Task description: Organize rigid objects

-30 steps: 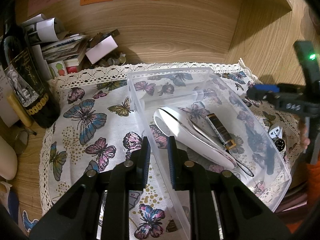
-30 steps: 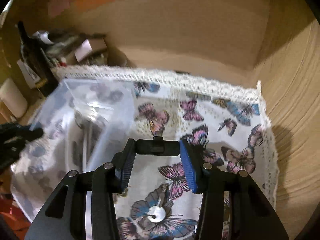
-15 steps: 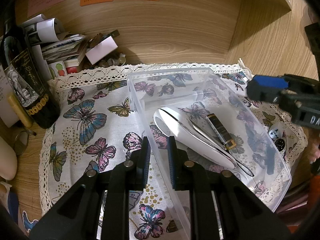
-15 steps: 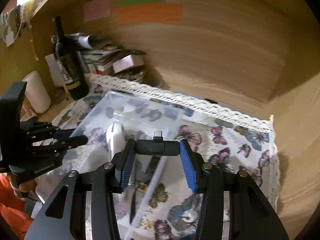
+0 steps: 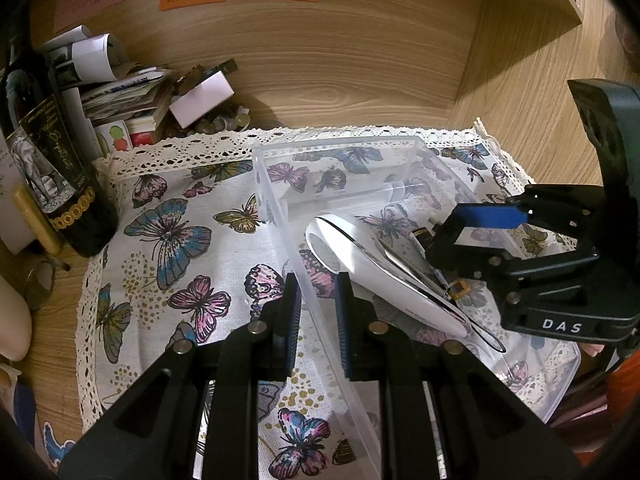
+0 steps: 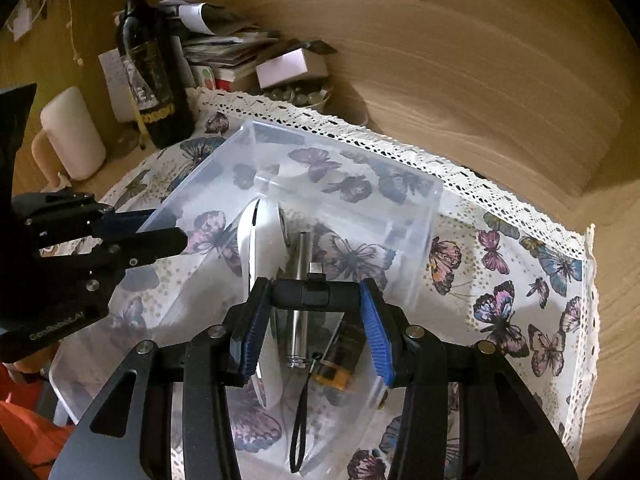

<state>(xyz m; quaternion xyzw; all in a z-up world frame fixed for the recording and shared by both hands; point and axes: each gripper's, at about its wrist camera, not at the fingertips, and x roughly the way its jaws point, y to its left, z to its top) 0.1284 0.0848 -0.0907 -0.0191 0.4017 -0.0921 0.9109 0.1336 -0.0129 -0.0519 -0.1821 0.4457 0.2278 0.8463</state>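
Observation:
A clear plastic bin (image 5: 340, 148) (image 6: 436, 200) sits on a butterfly tablecloth. Inside lie a white curved device (image 5: 360, 260) (image 6: 260, 236), a metal cylinder with a black strap (image 6: 300, 300) and a small dark item with an amber end (image 6: 340, 364). My left gripper (image 5: 318, 304) is shut on the bin's left wall. My right gripper (image 6: 312, 312) (image 5: 476, 236) is shut on a black USB adapter (image 6: 308, 292) and holds it over the bin's inside.
A dark wine bottle (image 5: 48, 152) (image 6: 152, 64) stands at the left with a paper pile (image 5: 120, 84) and a white box (image 5: 200, 98) behind it. A pale candle (image 6: 74, 132) stands beside the bottle. Wooden walls close the back and right.
My right gripper has carried the black adapter leftward from the open cloth to above the bin. My left gripper has stayed clamped on the bin wall.

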